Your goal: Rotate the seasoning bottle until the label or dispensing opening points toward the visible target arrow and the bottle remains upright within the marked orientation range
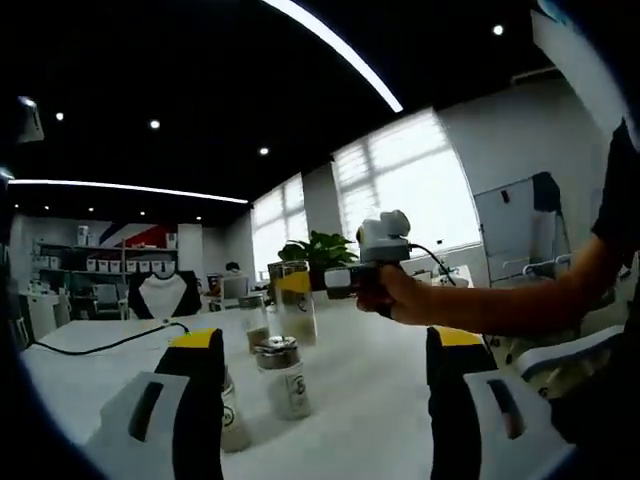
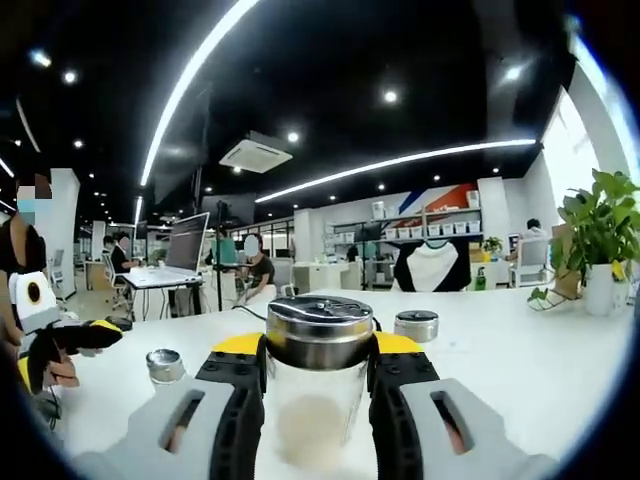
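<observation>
Right gripper view: I read the bottle (image 2: pixel 318 385) as clear glass, glossy, with pale powder at the base; its cap (image 2: pixel 320 330) is polished metal, mirror-bright. The right gripper (image 2: pixel 318 400) looks like matt black plastic with yellow tips and grey moulded shells. The table (image 2: pixel 520 360) is smooth white, slightly glossy.

Left gripper view: 2 small jars (image 1: pixel 283 375) show clear glass, paper-like labels and shiny metal lids. The left gripper (image 1: pixel 325 400) has the same matt black and yellow plastic finish. The cable (image 1: pixel 110 342) looks matt black.
</observation>
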A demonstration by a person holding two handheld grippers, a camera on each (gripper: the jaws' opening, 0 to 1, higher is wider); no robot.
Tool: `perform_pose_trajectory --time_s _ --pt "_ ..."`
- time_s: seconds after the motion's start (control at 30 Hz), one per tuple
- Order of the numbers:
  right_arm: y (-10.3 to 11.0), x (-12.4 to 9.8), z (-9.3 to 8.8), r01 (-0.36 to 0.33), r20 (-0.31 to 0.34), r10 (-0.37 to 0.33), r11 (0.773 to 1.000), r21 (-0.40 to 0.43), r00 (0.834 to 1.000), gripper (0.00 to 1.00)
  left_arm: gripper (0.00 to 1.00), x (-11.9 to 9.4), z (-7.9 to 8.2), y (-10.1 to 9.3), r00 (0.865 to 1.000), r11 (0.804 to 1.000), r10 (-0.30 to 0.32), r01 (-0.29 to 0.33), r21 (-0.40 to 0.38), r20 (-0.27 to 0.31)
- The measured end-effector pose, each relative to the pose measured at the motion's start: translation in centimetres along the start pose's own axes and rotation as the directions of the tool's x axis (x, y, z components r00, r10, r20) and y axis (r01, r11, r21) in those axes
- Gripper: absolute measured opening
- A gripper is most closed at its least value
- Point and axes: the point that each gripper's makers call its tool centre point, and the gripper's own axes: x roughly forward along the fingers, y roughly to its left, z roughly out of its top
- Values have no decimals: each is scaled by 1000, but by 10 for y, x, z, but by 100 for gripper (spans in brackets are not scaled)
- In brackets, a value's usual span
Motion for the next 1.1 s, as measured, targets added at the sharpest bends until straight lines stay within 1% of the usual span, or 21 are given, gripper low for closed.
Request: perform_pose_trajectory --time_s 0.07,0.1,0.13,0.17,0.27,0.33,0.37,0.43,0.47,0.53,0.7,0.8,0.83,0.87,0.9,0.93,1.07,1.1 --pt "8 -7 -2 -12 -9 12 1000 -13 1000 37 83 2 -3 -1 1000 1000 9 -9 2 -1" --pt "11 -10 -2 -13 -7 13 1000 -15 1000 37 83 4 -4 -2 1000 1000 1 -1 -5 -6" --pt "14 -14 -2 -14 1 14 1000 -15 1000 37 82 6 -8 -5 1000 1000 -13 13 -19 -28" --pt "17 -17 -1 -17 5 17 1000 -16 1000 37 80 8 -9 -5 999 1000 -12 12 -19 -37" --pt "25 -28 1 -21 24 21 1000 1 1000 37 71 10 -10 -7 999 1000 -10 9 -13 -34" --pt "32 -34 2 -25 31 24 1000 6 999 37 66 12 -12 -9 999 999 -20 19 -40 -36" --pt "36 -37 1 -31 32 30 1000 5 999 37 61 14 -16 -16 997 996 -55 51 -76 -53" --pt "45 -42 1 -44 32 44 999 -7 999 37 55 15 -21 -15 995 995 -59 53 -82 -80" --pt "49 -44 1 -54 29 54 998 -9 998 37 54 17 -22 -15 995 996 -59 53 -75 -80" --pt "60 -48 0 -88 24 88 996 -2 996 37 53 18 -27 -16 994 996 -60 53 -73 -95" --pt "81 -54 -2 -139 21 139 990 3 990 37 56 21 -37 -18 987 994 -76 63 -92 -140" --pt "95 -55 -5 -168 18 167 986 6 986 37 51 23 -38 -21 988 992 -90 78 -102 -125" --pt "97 -55 -6 -172 16 172 985 6 985 37 50 23 -39 -21 988 992 -91 79 -101 -123" --pt "105 -54 -9 -195 -3 195 981 -4 981 37 51 25 -41 -23 987 992 -92 80 -93 -130" --pt "111 -52 -10 -202 -7 202 979 -17 979 37 52 25 -43 -22 986 994 -86 75 -79 -140" --pt "114 -51 -11 -202 -4 202 979 -18 979 37 52 25 -44 -20 987 996 -72 64 -59 -142" --pt "134 -45 -13 -238 -8 238 971 -14 971 37 53 25 -46 -20 987 997 -74 69 -44 -139" --pt "137 -44 -13 -238 -9 238 971 -14 971 37 54 26 -50 -19 985 997 -69 64 -38 -158"
